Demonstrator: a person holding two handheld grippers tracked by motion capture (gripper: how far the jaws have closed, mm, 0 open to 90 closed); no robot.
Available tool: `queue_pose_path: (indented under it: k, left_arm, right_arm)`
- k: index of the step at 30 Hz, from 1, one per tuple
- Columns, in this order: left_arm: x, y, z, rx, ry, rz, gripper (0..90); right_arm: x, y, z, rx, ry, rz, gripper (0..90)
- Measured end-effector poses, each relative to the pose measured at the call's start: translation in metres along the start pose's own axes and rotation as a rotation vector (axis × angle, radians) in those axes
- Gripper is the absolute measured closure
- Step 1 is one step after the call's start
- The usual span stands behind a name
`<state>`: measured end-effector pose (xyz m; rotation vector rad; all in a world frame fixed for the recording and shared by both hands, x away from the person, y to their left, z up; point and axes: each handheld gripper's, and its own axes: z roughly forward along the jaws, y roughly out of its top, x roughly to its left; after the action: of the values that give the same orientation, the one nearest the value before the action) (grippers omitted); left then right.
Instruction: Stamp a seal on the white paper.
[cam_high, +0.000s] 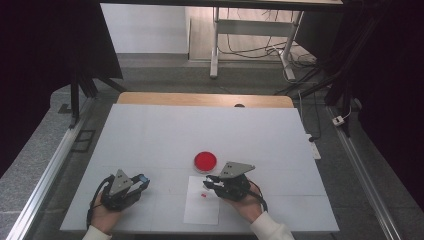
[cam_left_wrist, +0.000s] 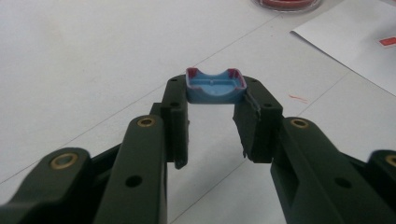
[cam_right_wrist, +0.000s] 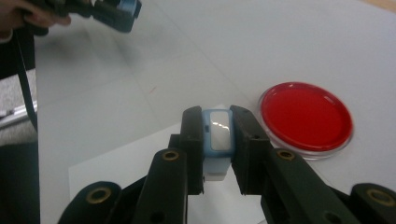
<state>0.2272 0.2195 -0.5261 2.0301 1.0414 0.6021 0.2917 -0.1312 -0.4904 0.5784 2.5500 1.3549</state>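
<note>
A small blue cap (cam_left_wrist: 215, 88) with reddish edges, hollow side up, sits between the tips of my left gripper (cam_left_wrist: 215, 89), which is shut on it. In the high view this gripper (cam_high: 142, 180) is at the front left of the table. My right gripper (cam_right_wrist: 218, 116) is shut on a small light-blue block (cam_right_wrist: 218, 133) with a shiny face and a white base. It hovers over the near part of a white paper sheet (cam_high: 202, 207), just in front of a round red dish (cam_high: 205, 161). The right gripper (cam_high: 208, 184) points left, towards the left gripper (cam_right_wrist: 112, 11).
A small red mark (cam_high: 203, 195) lies on the paper sheet, close to the right gripper's tips. The white table top (cam_high: 200, 130) stretches far behind the dish. Metal rails run along both sides of the table, and cables lie on the floor beyond.
</note>
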Motion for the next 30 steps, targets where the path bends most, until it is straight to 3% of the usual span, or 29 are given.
queue_pose_path:
  k: [10, 22, 30]
  left_arm:
    - [0.0, 0.0, 0.001, 0.002, -0.001, 0.001, 65.5]
    - [0.001, -0.001, 0.001, 0.004, -0.005, -0.005, 65.5]
    - [0.001, -0.001, 0.001, 0.004, -0.003, -0.007, 65.5]
  right_arm:
    - [-0.015, 0.003, -0.022, -0.147, -0.017, 0.127, 74.9]
    - [-0.029, 0.008, -0.046, -0.239, -0.084, 0.14, 74.8]
    - [-0.033, 0.01, -0.055, -0.263, -0.103, 0.14, 74.9]
